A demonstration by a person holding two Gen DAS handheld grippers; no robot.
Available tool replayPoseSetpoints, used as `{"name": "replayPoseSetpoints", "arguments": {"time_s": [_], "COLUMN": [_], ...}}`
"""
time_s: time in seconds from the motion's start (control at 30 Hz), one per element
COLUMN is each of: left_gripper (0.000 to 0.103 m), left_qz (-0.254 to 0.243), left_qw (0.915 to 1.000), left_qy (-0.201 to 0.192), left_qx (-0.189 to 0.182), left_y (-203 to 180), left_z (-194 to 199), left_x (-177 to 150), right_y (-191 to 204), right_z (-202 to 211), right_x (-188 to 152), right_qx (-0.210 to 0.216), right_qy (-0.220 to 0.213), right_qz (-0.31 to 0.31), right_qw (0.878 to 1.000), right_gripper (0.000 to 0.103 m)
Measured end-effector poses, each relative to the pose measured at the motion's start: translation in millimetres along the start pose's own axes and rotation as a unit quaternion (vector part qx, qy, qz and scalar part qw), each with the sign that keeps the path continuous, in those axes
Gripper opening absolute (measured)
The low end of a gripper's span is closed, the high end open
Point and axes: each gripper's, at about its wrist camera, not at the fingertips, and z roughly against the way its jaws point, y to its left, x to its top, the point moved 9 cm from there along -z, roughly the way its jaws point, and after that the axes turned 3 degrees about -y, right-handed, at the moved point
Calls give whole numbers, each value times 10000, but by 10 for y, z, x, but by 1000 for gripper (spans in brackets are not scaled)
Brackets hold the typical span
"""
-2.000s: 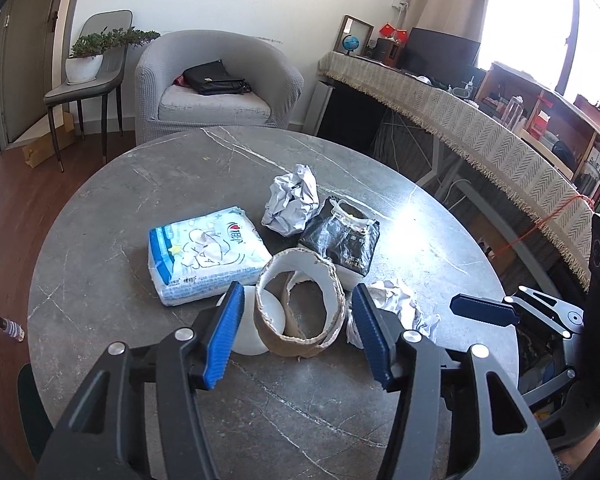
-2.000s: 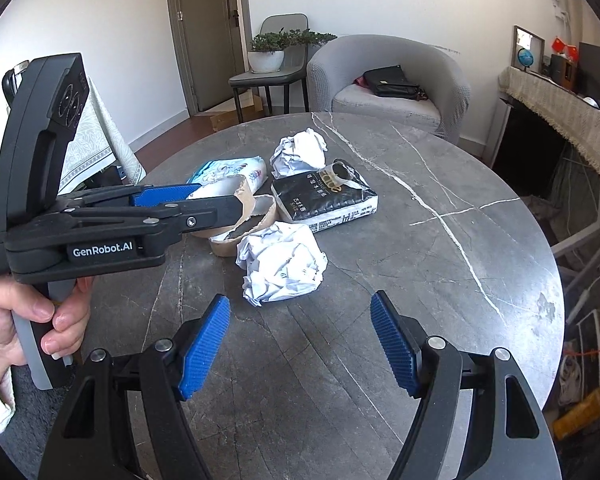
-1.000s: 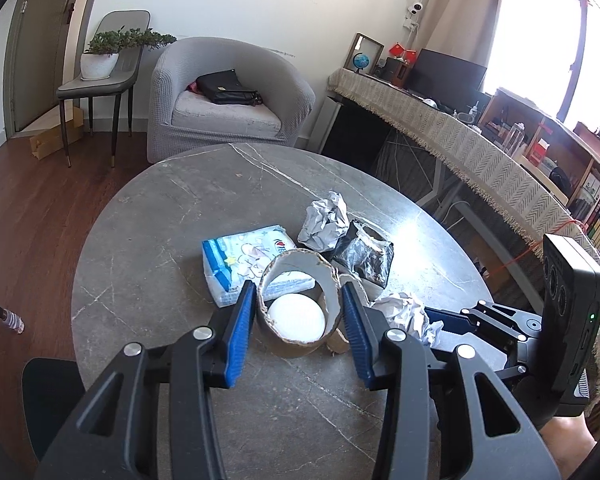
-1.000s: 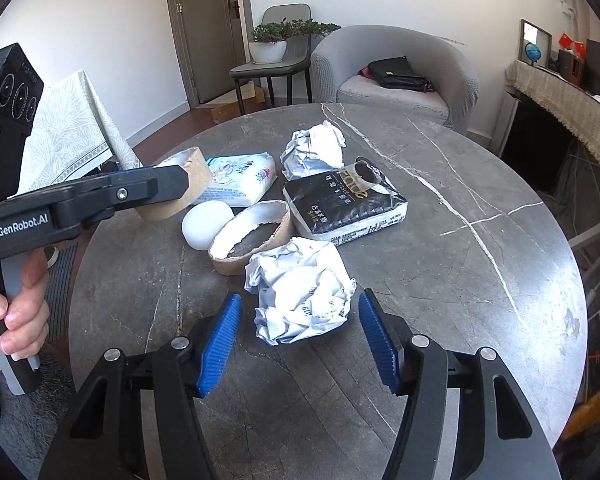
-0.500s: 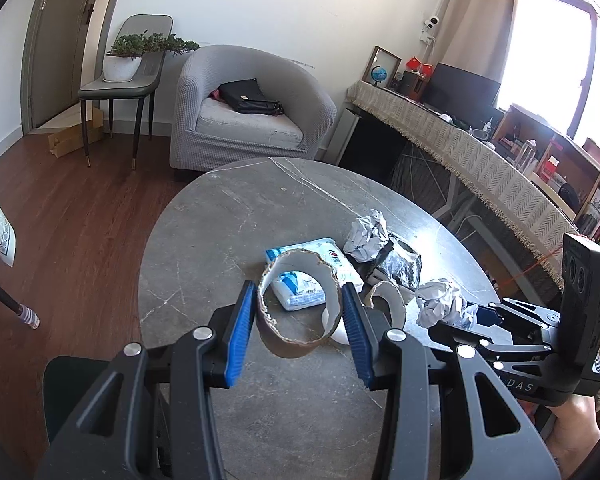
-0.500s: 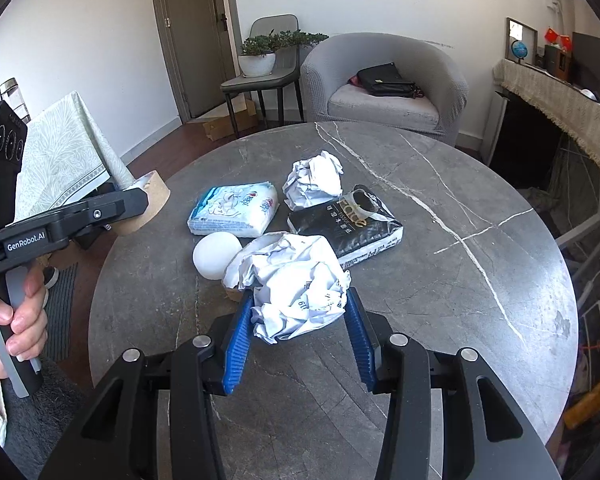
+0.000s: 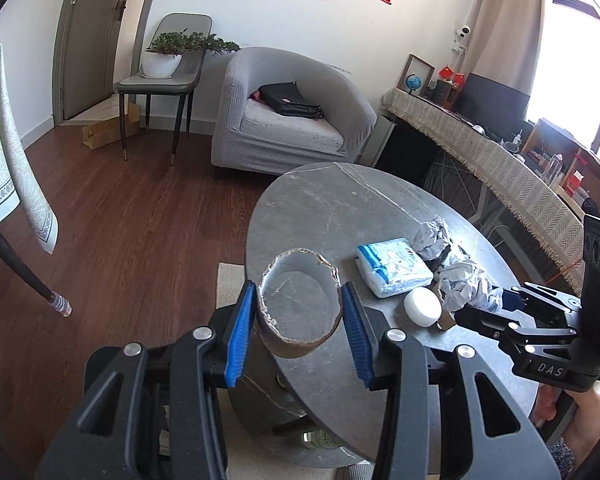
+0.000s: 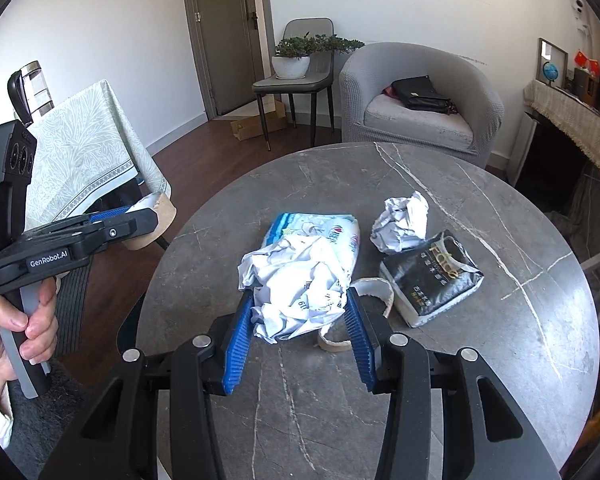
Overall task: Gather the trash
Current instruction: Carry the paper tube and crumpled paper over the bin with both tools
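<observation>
My left gripper [image 7: 298, 330] is shut on a torn cardboard ring [image 7: 300, 342], held in the air past the left edge of the round grey table [image 7: 332, 208]; it shows in the right wrist view [image 8: 148, 220] too. My right gripper [image 8: 298, 330] is shut on a crumpled white paper ball [image 8: 296, 284], lifted above the table [image 8: 460, 380]; it shows in the left wrist view [image 7: 466, 286]. On the table lie a second paper ball [image 8: 400, 222], a blue-white tissue pack [image 8: 328, 230], a black packet [image 8: 432, 276], a torn cardboard strip [image 8: 376, 286] and a white round lid [image 7: 422, 306].
A grey armchair [image 7: 292, 120] with a black bag stands behind the table. A chair with a potted plant [image 7: 168, 60] is by the door. A cloth-covered table [image 8: 84, 152] stands at the left. A long draped desk [image 7: 500, 160] runs along the right.
Both grippers closed and lifted: the left took the cardboard ring and swung left off the table, the right took the paper ball and raised it.
</observation>
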Motion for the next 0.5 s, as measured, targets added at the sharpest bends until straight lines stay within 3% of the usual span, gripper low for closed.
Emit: {"name": "replayPoseSetpoints", "arguments": {"time_s": [0.5], "left_gripper": [46], "left_qz": [248], "left_qw": [9971], "left_qy": [277], "left_qx": [670], "left_y": [893], "left_z": [239], "left_x": [-214], "right_y": [884], "right_z": [-326], "right_x": [320], "right_qx": [593], "right_qy": [-2], "right_qz": [396], "right_qw": [9975], "right_gripper": [45]}}
